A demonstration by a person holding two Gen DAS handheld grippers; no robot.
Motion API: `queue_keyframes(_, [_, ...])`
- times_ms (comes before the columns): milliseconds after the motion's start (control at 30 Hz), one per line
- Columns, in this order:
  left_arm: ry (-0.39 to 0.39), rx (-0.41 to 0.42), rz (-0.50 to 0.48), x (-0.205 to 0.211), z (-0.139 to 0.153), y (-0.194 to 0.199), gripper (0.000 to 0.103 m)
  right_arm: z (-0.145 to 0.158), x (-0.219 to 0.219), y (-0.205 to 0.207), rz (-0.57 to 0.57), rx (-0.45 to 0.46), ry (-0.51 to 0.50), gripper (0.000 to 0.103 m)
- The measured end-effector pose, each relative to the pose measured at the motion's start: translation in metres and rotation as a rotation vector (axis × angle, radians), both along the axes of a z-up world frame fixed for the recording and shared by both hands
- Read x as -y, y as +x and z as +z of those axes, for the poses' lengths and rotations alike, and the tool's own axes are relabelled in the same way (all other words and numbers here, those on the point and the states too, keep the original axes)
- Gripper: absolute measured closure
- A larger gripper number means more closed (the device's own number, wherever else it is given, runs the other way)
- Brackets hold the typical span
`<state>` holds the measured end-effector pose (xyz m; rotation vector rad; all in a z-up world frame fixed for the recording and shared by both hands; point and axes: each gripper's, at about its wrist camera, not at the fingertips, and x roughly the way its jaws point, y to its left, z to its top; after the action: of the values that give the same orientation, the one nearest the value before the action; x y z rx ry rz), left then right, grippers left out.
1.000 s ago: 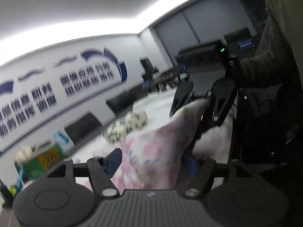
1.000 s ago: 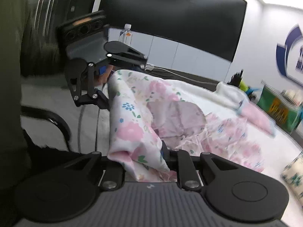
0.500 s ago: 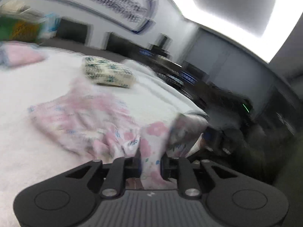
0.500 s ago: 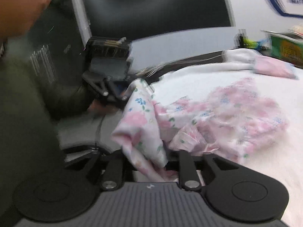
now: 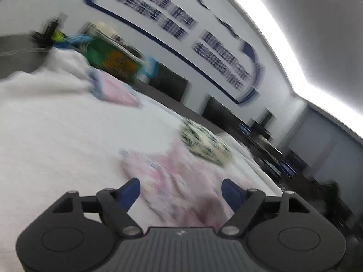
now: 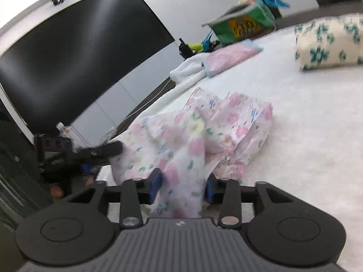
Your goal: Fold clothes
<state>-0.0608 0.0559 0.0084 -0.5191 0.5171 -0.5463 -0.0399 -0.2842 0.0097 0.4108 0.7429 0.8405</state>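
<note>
A pink floral garment (image 6: 204, 131) lies crumpled on the white blanket (image 6: 306, 117). It also shows, blurred, in the left wrist view (image 5: 181, 181). My left gripper (image 5: 181, 191) is open, its blue pads (image 5: 130, 191) spread wide just above the garment's near edge, holding nothing. In the right wrist view it appears as a dark shape (image 6: 95, 154) at the garment's left edge. My right gripper (image 6: 182, 184) has its jaws partly parted, with a fold of the garment running between its blue pads (image 6: 155, 182).
A folded cream garment with teal flowers (image 6: 329, 43) and a folded pink piece (image 6: 231, 56) lie farther back on the blanket. A green bag (image 6: 242, 23) stands behind them. A large dark screen (image 6: 79, 52) fills the wall on the left. The blanket edge drops off near the left gripper.
My left gripper has opened and let go of the garment, which now lies on the blanket. Both grippers have come down from the raised position. The right jaws have parted somewhat.
</note>
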Motion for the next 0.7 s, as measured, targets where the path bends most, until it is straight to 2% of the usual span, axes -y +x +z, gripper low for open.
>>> queue_keyframes(100, [-0.02,0.032,0.079,-0.004,0.007,-0.006,0.027,0.002,0.001,0.003,-0.032,-0.01,-0.005,0.04])
queue_keyframes(133, [-0.033,0.017,0.064,0.002,0.005,-0.001,0.029,0.003,0.001,0.003,-0.042,-0.014,-0.006,0.04])
queue_keyframes(167, [-0.039,0.005,0.033,0.008,0.003,0.003,0.038,0.004,0.001,0.004,-0.053,-0.017,-0.008,0.04])
queue_keyframes(200, [-0.028,-0.019,0.005,0.016,0.0,0.007,0.054,0.004,0.001,0.005,-0.064,-0.021,-0.009,0.043])
queue_keyframes(233, [-0.018,-0.043,-0.024,0.024,-0.004,0.011,0.066,0.005,0.002,0.006,-0.074,-0.024,-0.011,0.055])
queue_keyframes(267, [-0.017,-0.057,-0.037,0.025,-0.005,0.013,0.088,0.006,0.002,0.007,-0.085,-0.028,-0.012,0.068])
queue_keyframes(300, [-0.017,-0.071,-0.051,0.027,-0.006,0.014,0.09,0.007,0.002,0.008,-0.095,-0.031,-0.014,0.089])
queue_keyframes(333, [-0.017,-0.085,-0.065,0.028,-0.007,0.016,0.09,0.007,0.002,0.009,-0.106,-0.035,-0.015,0.093])
queue_keyframes(433, [-0.002,-0.116,-0.09,0.031,-0.011,0.021,0.087,0.009,0.008,0.002,-0.127,-0.057,0.008,0.094])
queue_keyframes(500, [0.026,-0.12,-0.085,0.031,-0.015,0.025,0.08,0.01,0.006,-0.002,-0.173,-0.057,-0.019,0.094])
queue_keyframes(567, [0.095,-0.076,-0.076,0.038,-0.014,0.02,0.079,0.007,-0.011,-0.008,-0.216,-0.006,-0.156,0.09])
queue_keyframes(633, [0.163,-0.032,-0.067,0.045,-0.014,0.016,0.075,0.006,-0.028,-0.015,-0.242,0.084,-0.279,0.08])
queue_keyframes(667, [0.185,-0.002,-0.069,0.049,-0.012,0.013,0.067,0.006,-0.032,-0.017,-0.257,0.108,-0.313,0.076])
queue_keyframes(700, [0.202,0.01,-0.072,0.05,-0.012,0.011,0.058,0.007,-0.036,-0.018,-0.272,0.128,-0.342,0.066])
